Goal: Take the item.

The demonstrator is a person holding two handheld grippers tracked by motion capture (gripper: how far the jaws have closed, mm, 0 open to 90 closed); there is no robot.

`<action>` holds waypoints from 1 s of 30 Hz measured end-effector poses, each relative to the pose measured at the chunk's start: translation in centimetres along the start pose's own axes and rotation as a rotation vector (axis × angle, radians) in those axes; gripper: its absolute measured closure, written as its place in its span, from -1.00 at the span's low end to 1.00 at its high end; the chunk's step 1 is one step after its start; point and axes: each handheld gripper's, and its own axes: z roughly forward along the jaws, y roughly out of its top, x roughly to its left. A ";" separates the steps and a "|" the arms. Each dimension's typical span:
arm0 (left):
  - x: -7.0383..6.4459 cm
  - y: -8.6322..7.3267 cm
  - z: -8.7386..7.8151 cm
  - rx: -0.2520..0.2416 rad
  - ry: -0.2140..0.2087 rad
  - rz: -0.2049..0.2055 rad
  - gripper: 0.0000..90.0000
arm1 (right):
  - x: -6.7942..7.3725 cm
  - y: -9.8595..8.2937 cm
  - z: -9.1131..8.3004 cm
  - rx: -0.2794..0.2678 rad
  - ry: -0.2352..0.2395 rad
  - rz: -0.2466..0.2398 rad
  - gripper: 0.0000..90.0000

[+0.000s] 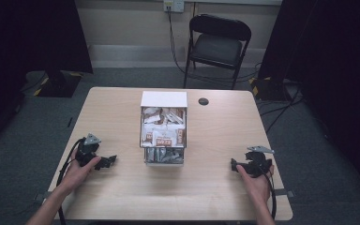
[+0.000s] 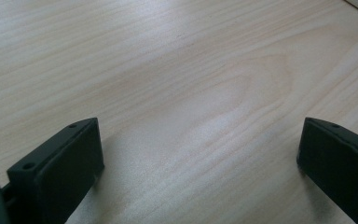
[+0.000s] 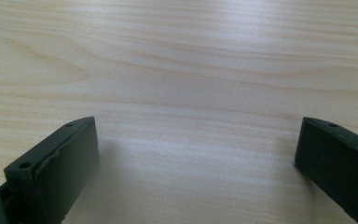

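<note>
A clear box point(image 1: 164, 136) with a white lid part at its far end stands at the middle of the wooden table point(image 1: 215, 187); it holds several small brown-and-white packets. My left gripper point(image 1: 110, 161) rests on the table left of the box, held by a hand, and points towards it. In the left gripper view its jaws stand wide apart over bare wood, gripper point(image 2: 198, 140) open and holding nothing. My right gripper point(image 1: 234, 165) lies right of the box, pointing left. Its jaws also stand wide apart over bare wood, gripper point(image 3: 196, 140) open.
A small black round cap point(image 1: 203, 101) sits in the table near the far edge. Behind the table stands a black folding chair point(image 1: 218, 44). Dark curtains hang on both sides, and cables run across the grey carpet.
</note>
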 end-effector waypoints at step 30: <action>0.0 0.0 0.0 0.001 -0.001 0.000 -1.00 | 0.7 1.0 -1.7 -0.071 0.078 0.012 -0.41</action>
